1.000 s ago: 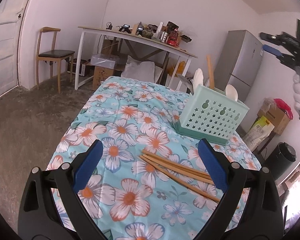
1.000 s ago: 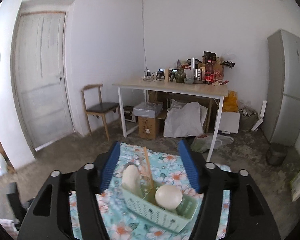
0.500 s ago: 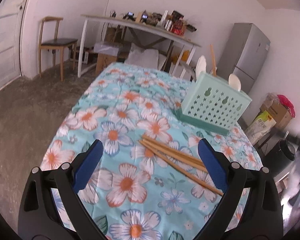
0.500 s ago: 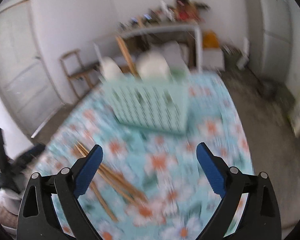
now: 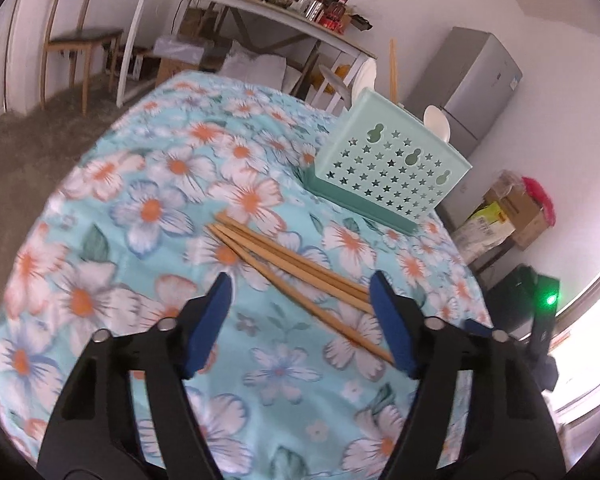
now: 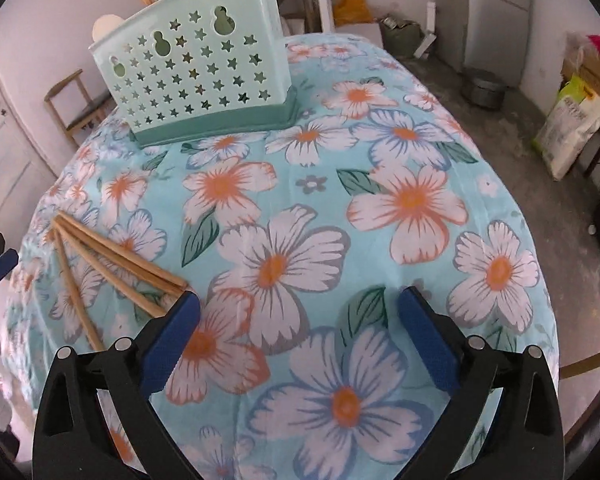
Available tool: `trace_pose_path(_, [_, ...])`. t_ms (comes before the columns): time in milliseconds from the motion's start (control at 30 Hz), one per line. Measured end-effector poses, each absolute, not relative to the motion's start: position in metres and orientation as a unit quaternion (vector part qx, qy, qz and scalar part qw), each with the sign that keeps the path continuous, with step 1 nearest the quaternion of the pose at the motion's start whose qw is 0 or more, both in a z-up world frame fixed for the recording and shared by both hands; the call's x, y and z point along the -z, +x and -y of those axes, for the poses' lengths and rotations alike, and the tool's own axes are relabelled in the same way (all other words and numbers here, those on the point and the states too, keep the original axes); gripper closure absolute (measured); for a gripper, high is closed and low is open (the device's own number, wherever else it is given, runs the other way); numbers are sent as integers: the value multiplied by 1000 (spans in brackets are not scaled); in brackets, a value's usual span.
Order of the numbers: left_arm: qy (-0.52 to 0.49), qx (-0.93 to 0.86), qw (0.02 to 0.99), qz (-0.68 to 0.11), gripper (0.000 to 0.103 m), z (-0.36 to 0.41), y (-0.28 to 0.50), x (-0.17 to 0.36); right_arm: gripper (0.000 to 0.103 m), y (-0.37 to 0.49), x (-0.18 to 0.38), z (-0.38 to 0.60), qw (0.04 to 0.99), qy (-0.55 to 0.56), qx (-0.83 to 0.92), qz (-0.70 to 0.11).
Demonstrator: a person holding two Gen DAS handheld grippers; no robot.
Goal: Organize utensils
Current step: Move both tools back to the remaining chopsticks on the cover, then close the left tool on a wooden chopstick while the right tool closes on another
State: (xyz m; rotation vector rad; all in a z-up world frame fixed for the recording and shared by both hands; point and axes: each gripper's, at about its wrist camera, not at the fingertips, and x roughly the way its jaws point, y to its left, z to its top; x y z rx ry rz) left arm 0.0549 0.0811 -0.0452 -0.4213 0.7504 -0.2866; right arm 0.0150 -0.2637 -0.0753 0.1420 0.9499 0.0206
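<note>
Several wooden chopsticks [image 5: 292, 268] lie fanned out on the flowered tablecloth [image 5: 160, 208]. My left gripper [image 5: 300, 282] hovers over them, tilted down, its jaws closing; the sticks show between the blue pads, which do not touch them. A mint star-punched utensil basket [image 5: 384, 168] stands behind, holding white spoons [image 5: 438, 120] and an upright chopstick [image 5: 393, 68]. My right gripper [image 6: 299, 298] hangs low over bare cloth, jaws opening, nothing between them. The chopsticks [image 6: 112, 260] lie to its left and the basket [image 6: 196, 76] stands beyond.
The table's rounded edge drops to a grey floor [image 6: 540, 92]. Behind stand a cluttered white table [image 5: 260, 4], a wooden chair [image 5: 76, 36], a grey fridge [image 5: 472, 80], cardboard boxes [image 5: 516, 208] and a sack [image 6: 572, 128].
The left gripper tipped down closer to the chopsticks and its jaws narrowed. The right gripper dropped from high above the basket to just above the cloth, and its jaws widened.
</note>
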Motion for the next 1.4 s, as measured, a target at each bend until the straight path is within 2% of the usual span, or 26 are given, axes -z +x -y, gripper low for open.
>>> trace_pose_path(133, [-237,141,882,-382,55,-83,69,57,5,12,76,261,893,60,-5,-445])
trace_pose_path(300, [-282,139,855,-412,68,-86,83,74,5,9,75,263,896,61,-15,-440])
trace_pose_path(467, [-337,137,822,-437,73,-91,96,97,5,9,75,265,897,65,-23,-437])
trace_pose_path(600, [-355,128,818,-435,81,-94,103,103,5,8,75,265,898,62,-27,-435])
trace_pose_path(633, [-358,125,817,-436,88,-95,104,104,5,8,75,265,898,62,-28,-434])
trace_pose_path(1133, [-360,98,819,-436,88,-111,59,92,5,8,73,272,896,90,-40,-433])
trace_pose_path(1400, [-430,103,781,-441,74,-129,64,105,5,6,73,274,898,100,-39,-427])
